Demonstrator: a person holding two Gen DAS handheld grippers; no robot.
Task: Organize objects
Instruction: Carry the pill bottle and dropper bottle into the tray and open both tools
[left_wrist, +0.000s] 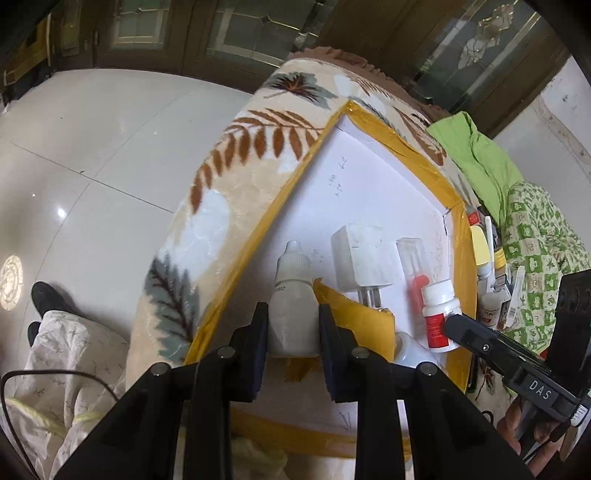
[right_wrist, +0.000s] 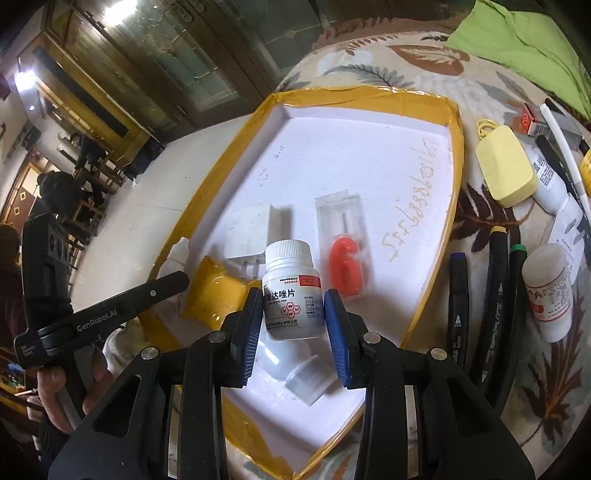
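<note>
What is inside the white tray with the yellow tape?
In the tray: a charger plug, a red number candle in clear packaging, and a bottle lying on its side, partly covered by the pill bottle.

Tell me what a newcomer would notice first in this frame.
Two bottles held over the tray: the left gripper is shut on a dropper bottle near the tray's yellow-taped edge, the right gripper on a pill bottle with a red-marked label. Next comes the red "6" candle in its clear case, lying on the tray's white floor beside a white charger.
</note>
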